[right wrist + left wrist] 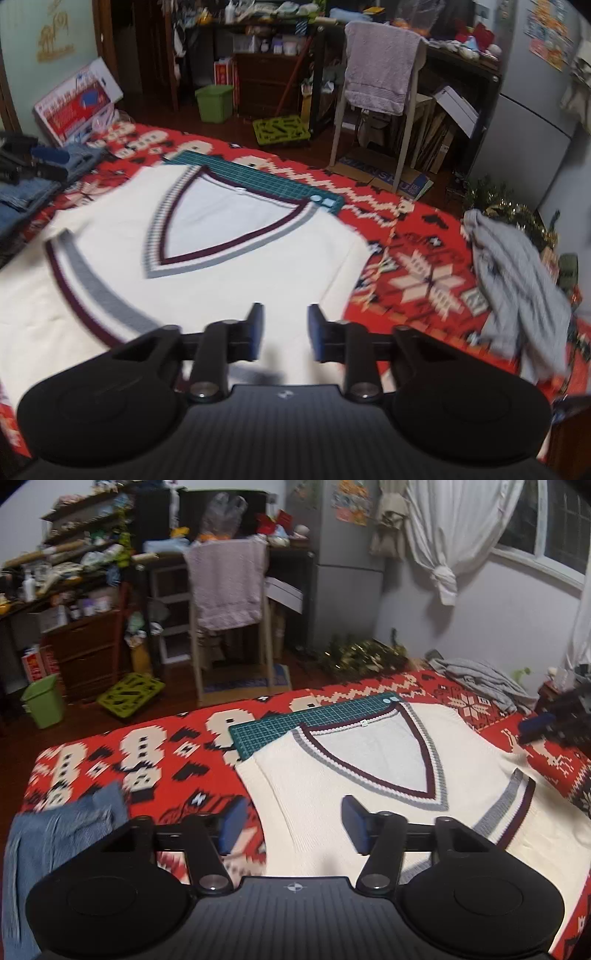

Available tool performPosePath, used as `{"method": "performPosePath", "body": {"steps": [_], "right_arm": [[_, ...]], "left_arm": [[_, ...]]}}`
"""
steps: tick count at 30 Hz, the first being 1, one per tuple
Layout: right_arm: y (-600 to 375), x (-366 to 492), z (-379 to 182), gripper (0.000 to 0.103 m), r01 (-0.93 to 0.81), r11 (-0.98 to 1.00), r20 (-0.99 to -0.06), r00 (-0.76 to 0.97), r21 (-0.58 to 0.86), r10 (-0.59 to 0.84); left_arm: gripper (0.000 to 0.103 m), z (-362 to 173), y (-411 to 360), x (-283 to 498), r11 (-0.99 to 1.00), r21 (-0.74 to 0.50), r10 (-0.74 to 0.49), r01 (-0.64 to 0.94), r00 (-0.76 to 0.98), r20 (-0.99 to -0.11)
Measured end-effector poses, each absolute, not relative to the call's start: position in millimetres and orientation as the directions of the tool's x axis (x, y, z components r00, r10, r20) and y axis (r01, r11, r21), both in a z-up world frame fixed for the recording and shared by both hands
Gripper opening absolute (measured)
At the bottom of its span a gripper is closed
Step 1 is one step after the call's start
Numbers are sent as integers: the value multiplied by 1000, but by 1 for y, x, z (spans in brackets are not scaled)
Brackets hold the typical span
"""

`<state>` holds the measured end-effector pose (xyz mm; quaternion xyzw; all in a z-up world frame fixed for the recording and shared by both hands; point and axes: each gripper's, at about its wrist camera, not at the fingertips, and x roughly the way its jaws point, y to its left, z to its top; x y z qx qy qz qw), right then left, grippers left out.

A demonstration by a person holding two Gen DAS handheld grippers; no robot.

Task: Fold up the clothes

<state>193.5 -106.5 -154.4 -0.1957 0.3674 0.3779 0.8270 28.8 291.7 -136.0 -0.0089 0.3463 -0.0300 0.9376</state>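
Jaws on both grippers are seen apart, and nothing is held in them. On the left gripper (290, 825) the jaws are set wide. On the right gripper (286, 330) they are open too, but the gap is smaller.

A cream vest (332, 775) is laid flat on the worktop, front side up. Its V neck (373, 753) is edged with dark red, white and grey bands. One armhole band (506, 810) is seen at the side of the vest. The left gripper is held low over the near left part of the vest, with one blue pad (354, 818) above the cream cloth and the other above the red cloth (147, 768). The right gripper is held over the near right part of the vest (258, 280).

A green mat (295, 725) is tucked under the top of the vest. The worktop is covered by the red cloth with white and black shapes. Blue jeans (55, 830) are piled at the left end, well apart from the vest. A grey top (517, 288) is bunched up at the right end.

Past the worktop, a chair with a towel (225, 587) hung on it is seen. A green bin (44, 701) is set on the floor.
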Motion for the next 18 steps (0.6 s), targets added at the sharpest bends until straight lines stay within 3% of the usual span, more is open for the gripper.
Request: {"method": "performPosePath", "body": {"steps": [4, 15, 18], "right_arm": [[-92, 242, -159, 23, -807, 588, -778, 406, -58, 480], [-54, 352, -187, 24, -871, 492, -809, 278, 15, 517], [-46, 364, -198, 25, -890, 456, -822, 238, 29, 517]], "left_arm": [[34, -144, 304, 70, 990, -21, -115, 136, 736, -667], [35, -178, 328, 160, 956, -64, -248, 287, 673, -696], [41, -184, 330, 176, 941, -77, -285, 329, 651, -704]]}}
